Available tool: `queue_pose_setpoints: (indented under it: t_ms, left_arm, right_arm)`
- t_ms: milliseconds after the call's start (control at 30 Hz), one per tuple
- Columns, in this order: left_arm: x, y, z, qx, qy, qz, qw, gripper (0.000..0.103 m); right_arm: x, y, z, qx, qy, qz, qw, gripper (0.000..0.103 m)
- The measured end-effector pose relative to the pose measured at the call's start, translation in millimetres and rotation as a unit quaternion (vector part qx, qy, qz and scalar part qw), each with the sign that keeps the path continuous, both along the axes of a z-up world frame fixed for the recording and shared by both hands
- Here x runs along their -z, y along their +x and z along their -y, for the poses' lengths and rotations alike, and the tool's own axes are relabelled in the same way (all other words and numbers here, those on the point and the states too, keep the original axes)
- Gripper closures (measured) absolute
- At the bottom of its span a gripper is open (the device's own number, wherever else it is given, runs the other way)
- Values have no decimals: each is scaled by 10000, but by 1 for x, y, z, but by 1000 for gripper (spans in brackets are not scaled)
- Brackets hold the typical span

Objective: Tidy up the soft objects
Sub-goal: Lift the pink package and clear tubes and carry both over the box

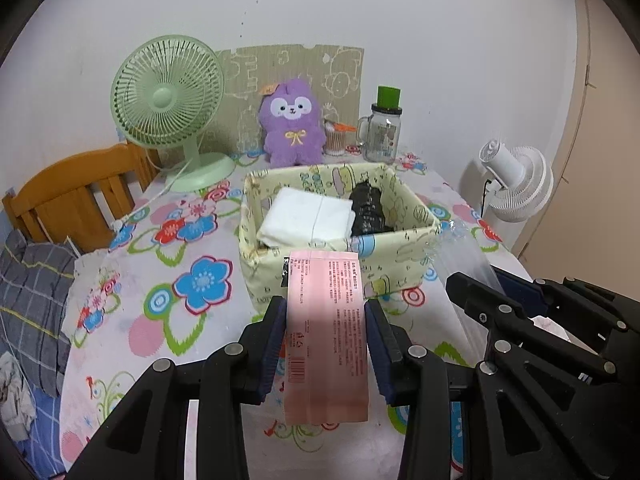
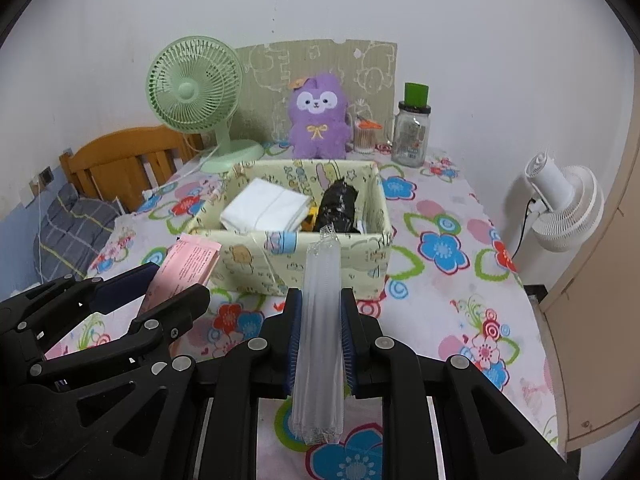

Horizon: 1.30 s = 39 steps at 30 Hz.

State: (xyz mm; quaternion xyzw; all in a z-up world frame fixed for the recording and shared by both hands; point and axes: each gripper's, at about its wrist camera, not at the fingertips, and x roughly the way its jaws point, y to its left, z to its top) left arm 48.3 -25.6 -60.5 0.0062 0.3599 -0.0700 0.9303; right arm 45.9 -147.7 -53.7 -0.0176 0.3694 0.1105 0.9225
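Floral tablecloth (image 1: pixel 168 280), pink packet (image 1: pixel 326 332) clamped in left gripper (image 1: pixel 326 312), fabric box (image 1: pixel 340 268) ahead

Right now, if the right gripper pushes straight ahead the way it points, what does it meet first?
Probably the near wall of the fabric box. The right gripper holds a clear packet whose tip already overlaps the box rim in this view; depth is unclear.

Green desk fan (image 1: pixel 168 98) rear-left on the bench (image 1: pixel 132 312), floral cloth over it. Glass mug-jar with green lid (image 1: pixel 382 128) rear-right, cotton-swab tub (image 1: pixel 335 140) just left of it. Printed cardboard sheet (image 1: pixel 292 68) against the wall. Wooden chair (image 1: pixel 76 196) left, plaid cushion (image 1: pixel 28 292) beside it. White fan (image 2: pixel 560 208) off the right edge.
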Motion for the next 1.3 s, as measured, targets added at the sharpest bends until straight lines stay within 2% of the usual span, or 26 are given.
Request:
queue_pose_setpoints:
  t_ms: [667, 1000, 1133, 1300]
  left_arm:
    - [-35, 30, -4, -61, 87, 333, 9994, 63]
    - [-37, 57, -4, 55, -17, 277, 9996, 62]
    - [-32, 70, -3, 119, -34, 145, 9998, 62]
    - [-30, 78, 1, 168, 9, 151, 9997, 62]
  right_arm:
    - [-34, 34, -3, -32, 155, 323, 9994, 81]
    - [-36, 58, 2, 3, 279, 313, 9991, 81]
    - [-37, 69, 8, -40, 491, 236, 9985, 81]
    - [-37, 80, 9, 28, 447, 256, 9987, 81]
